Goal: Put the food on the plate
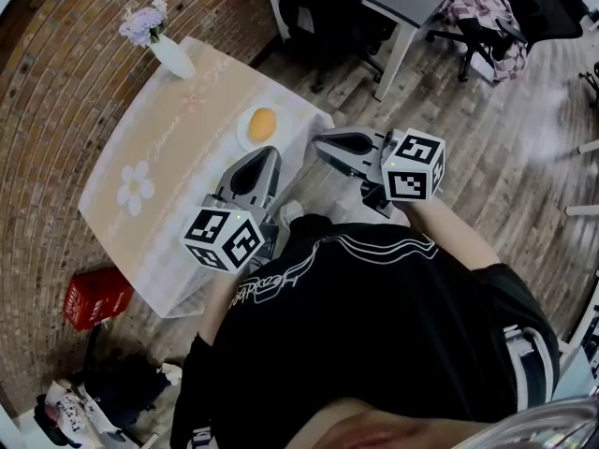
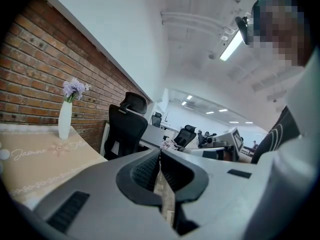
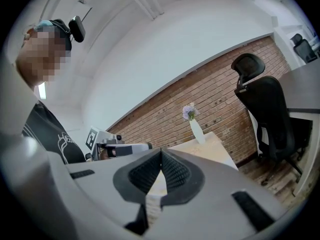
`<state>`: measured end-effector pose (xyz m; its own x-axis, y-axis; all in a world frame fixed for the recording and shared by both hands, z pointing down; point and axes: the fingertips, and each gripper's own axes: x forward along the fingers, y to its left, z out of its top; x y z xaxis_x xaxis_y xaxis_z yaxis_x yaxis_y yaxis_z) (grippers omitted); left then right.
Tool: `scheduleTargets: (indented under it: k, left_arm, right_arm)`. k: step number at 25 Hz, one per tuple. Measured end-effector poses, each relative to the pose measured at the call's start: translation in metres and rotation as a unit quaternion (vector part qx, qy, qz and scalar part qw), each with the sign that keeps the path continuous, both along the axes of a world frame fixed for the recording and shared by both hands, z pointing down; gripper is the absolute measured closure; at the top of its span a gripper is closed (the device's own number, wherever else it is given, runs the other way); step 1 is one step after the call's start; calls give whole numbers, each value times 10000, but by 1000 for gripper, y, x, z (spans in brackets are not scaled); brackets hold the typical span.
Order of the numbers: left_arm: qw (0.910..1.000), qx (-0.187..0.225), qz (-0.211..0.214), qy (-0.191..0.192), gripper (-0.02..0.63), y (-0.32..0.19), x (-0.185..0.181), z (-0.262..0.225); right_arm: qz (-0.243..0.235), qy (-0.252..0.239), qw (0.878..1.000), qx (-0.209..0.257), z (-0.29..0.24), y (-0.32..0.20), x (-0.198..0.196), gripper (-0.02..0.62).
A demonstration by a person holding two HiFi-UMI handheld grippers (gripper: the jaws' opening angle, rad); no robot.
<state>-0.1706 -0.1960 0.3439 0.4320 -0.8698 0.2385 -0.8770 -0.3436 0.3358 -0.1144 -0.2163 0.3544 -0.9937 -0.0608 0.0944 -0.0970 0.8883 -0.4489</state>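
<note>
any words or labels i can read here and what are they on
"Jasmine": cursive on the tablecloth, in the left gripper view; the word after it seems to begin "Fl" but is not clear.
Red box on the floor: white print, too small to read.
Black shirt: white script-like design, not legible.
Nothing else readable.
</note>
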Motion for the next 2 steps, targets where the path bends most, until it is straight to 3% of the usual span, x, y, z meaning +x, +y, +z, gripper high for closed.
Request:
scheduleTargets:
  k: [2]
  left_arm:
    - [10000,-5,-23,1,597,-2,1,1]
  right_arm:
    - [-2,-5,10000,4,1,-3,2,598]
